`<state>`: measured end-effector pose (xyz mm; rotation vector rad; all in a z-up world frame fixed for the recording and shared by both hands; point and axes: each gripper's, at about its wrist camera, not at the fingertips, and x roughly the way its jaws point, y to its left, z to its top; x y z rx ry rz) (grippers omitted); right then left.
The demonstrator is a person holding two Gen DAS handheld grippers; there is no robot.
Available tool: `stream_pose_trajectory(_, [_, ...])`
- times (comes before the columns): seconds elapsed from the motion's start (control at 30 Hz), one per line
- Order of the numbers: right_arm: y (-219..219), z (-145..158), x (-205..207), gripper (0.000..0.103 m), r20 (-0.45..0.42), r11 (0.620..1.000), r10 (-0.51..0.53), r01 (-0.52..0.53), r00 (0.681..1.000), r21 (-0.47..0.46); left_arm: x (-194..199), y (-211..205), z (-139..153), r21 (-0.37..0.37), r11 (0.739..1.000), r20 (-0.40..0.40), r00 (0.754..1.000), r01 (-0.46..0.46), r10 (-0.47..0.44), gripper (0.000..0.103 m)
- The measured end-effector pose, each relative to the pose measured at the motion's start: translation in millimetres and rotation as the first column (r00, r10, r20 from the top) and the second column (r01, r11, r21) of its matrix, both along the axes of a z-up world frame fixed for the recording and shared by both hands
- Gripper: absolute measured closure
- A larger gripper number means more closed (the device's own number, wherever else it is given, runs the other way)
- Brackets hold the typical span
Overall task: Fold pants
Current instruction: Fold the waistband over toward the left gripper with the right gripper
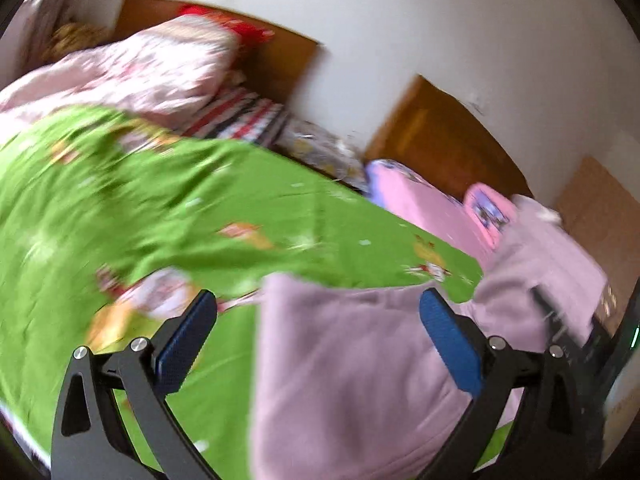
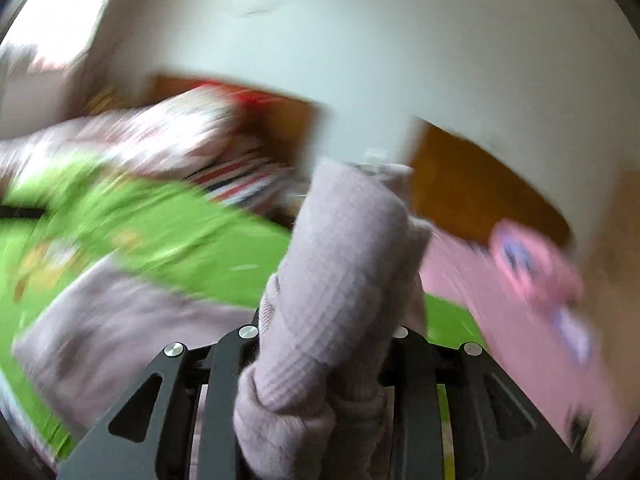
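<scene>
My right claw [image 2: 328, 344] is pinched tight on a bunched fold of the mauve knit pants [image 2: 344, 264], lifting it. My left claw [image 1: 318, 320] hangs spread wide above the pants [image 1: 352, 360], which lie on the green printed bedsheet [image 1: 168, 200].

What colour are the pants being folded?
Pale mauve-pink pants, a waffle-textured knit, clearest in the right wrist view.

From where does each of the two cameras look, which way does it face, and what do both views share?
Left wrist: sits on the left gripper, facing over the green bedsheet toward the headboard; its open blue-padded fingers frame the pink pants.
Right wrist: sits on the right gripper, facing the same wall; its black fingers are shut on a bunch of the pants.
Shared: pants, bedsheet, headboard, striped bedding.
</scene>
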<state>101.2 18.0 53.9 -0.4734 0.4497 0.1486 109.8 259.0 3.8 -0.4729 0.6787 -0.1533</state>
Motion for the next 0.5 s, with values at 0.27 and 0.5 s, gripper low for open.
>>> stream_pose_trajectory(0.27, [107,-123,-38,0.072,-0.122,0.893,0.235,-0.264,0.964,-0.364,-29,26,-43,-0.199,0.979,-0.105,0.991,0.055,-0.077,0.002])
stream_pose_trajectory(0.5, [109,-124,-48,0.072,-0.030,0.882,0.237,-0.228,0.971,-0.413,7,-27,-41,-0.454,0.824,-0.100,0.899,0.339,-0.426,0.002])
